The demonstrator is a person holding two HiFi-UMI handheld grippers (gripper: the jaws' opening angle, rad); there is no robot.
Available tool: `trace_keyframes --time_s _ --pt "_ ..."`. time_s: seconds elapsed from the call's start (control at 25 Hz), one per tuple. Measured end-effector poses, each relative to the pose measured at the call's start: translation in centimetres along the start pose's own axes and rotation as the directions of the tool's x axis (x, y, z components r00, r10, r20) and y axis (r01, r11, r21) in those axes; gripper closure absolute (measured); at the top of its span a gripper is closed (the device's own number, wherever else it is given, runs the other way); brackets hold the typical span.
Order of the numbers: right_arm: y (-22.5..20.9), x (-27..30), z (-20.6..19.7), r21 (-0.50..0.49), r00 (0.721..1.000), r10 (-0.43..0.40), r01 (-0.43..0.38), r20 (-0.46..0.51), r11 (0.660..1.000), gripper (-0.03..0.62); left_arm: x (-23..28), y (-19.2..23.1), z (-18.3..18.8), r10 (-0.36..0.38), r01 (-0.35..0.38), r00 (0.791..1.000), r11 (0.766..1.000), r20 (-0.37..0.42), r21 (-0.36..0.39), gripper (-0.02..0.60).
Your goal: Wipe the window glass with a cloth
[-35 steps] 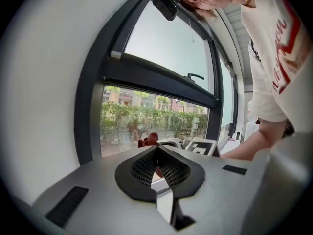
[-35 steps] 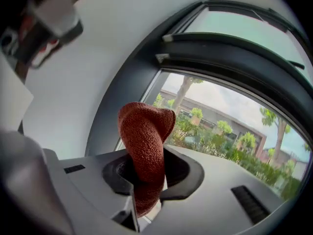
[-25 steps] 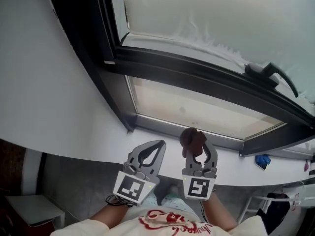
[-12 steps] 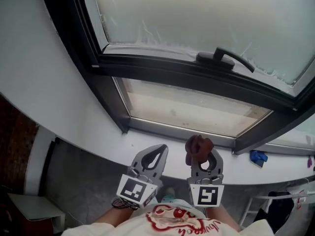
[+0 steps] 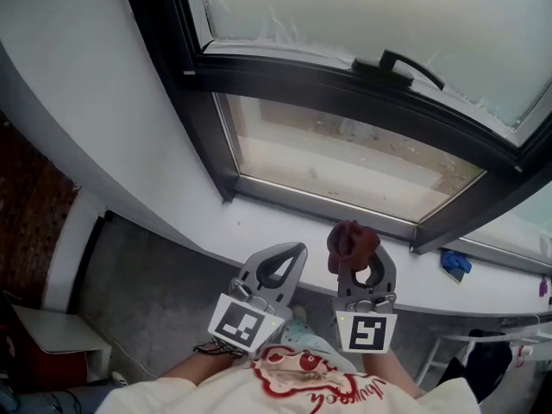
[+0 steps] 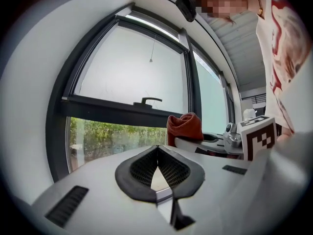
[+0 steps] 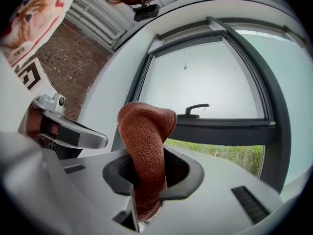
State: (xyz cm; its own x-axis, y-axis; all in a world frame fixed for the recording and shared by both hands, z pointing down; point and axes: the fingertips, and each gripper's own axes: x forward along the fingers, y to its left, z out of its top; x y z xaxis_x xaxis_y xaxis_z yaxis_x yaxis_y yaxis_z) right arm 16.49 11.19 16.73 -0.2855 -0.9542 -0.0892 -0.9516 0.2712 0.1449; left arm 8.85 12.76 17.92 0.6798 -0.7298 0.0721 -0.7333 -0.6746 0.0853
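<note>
While the right gripper [image 5: 354, 262] is clamped on a bunched reddish-brown cloth [image 5: 351, 240], the left gripper [image 5: 296, 250] just beside it has its jaws pressed together with nothing between them. The cloth sticks up past the right jaw tips in a rounded fold and touches no glass. Both grippers are held over the near edge of the white sill [image 5: 216, 227], well short of the window.

Ahead, a dark crossbar [image 5: 328, 80] splits the window. The pale upper pane [image 5: 362, 7] lies above it, with a black handle [image 5: 410, 65] at its lower edge. The clear lower pane [image 5: 345, 158] shows greenery in the gripper views.

A white wall [image 5: 86, 102] borders the frame on the left. To the right, a small blue object [image 5: 455, 263] lies on the sill. The stretch of sill between the grippers and the lower pane is bare.
</note>
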Motion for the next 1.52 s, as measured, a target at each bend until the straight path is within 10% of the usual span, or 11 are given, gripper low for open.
trace_keyframes --time_s 0.76,1.52 --pt "17.6 -22.4 5.7 0.001 0.991 -0.127 0.127 -0.045 0.992 0.496 -26.9 -8.9 -1.8 -0.095 0.095 0.994 0.995 0.047 -0.006 0.56" --pt "12.8 -40.1 8.8 -0.049 0.987 -0.145 0.142 -0.071 0.989 0.5 -30.3 -26.6 -1.4 -0.121 0.123 0.99 0.992 0.065 -0.023 0.56"
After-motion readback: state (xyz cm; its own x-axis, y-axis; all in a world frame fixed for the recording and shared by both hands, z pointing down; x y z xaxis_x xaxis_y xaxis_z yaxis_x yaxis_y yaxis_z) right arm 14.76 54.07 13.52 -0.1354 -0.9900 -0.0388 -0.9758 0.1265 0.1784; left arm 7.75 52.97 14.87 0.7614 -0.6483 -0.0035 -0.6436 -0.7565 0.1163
